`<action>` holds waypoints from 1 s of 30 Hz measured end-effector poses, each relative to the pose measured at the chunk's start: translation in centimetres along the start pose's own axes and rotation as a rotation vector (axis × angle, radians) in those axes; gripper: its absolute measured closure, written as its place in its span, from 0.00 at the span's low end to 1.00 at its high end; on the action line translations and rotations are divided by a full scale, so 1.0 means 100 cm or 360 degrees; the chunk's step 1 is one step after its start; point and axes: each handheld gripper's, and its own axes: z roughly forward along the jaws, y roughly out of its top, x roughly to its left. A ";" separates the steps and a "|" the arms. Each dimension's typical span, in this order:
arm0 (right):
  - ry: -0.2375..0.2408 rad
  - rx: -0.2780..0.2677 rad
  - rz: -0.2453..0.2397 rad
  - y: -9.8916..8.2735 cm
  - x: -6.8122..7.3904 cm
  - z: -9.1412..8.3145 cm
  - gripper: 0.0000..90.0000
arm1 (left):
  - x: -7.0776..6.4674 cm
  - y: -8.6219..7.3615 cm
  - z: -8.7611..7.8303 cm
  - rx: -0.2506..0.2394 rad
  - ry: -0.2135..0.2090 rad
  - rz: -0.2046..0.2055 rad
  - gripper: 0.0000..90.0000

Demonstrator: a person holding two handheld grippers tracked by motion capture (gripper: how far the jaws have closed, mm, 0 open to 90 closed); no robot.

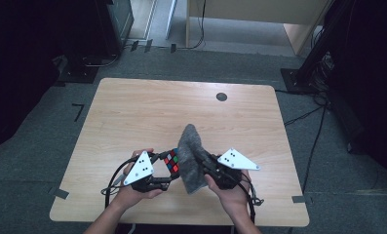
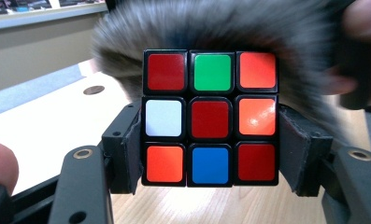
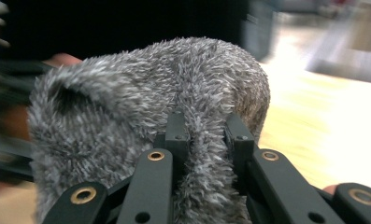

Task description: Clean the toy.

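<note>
Nearest the person, over the front edge of the desk [image 1: 132, 105], the left gripper [image 1: 167, 171] was clenched on a Rubik's cube [image 2: 210, 117], one jaw pressed flat against each side of it, so the cube sat squarely between them and clear of the wood. Just to its right, the right gripper [image 1: 206, 163] pinched a fold of a grey furry cloth [image 3: 150, 112], whose long axis stood roughly upright and leaned away toward the far side. The cloth lay directly against the cube's far face, touching it and spreading behind it. Judging by this, the wiping stroke depended on the cloth sweeping across that face while the cube was held steady.
</note>
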 end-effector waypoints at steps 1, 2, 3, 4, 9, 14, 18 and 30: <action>-0.0059 0.0028 -0.0016 -0.002 -0.004 0.001 0.86 | 0.002 0.000 -0.001 -0.0020 -0.0012 -0.0029 0.38; -0.0141 0.0055 -0.0033 -0.005 -0.011 0.001 0.86 | 0.003 0.000 -0.002 -0.0025 -0.0005 -0.0034 0.38; -0.0155 0.0051 -0.0002 -0.006 -0.015 0.000 0.86 | 0.004 0.000 -0.001 -0.0013 0.0010 -0.0016 0.38; -0.0134 0.0022 0.0058 -0.005 -0.018 -0.002 0.86 | 0.004 0.000 -0.001 -0.0001 0.0021 -0.0002 0.38; 0.0074 -0.0126 -0.0034 0.010 0.009 -0.011 0.85 | -0.003 -0.003 0.006 0.0059 0.0017 0.0060 0.38; 0.0058 -0.0060 -0.0100 0.002 0.015 -0.001 0.85 | -0.006 0.000 0.003 0.0048 0.0002 0.0071 0.38; -0.0170 0.0072 -0.0033 -0.009 -0.012 0.004 0.85 | 0.003 0.001 -0.002 -0.0025 -0.0013 -0.0017 0.38; 0.0075 -0.0098 -0.0084 0.002 0.013 -0.001 0.85 | -0.006 0.001 0.002 0.0028 -0.0012 0.0068 0.38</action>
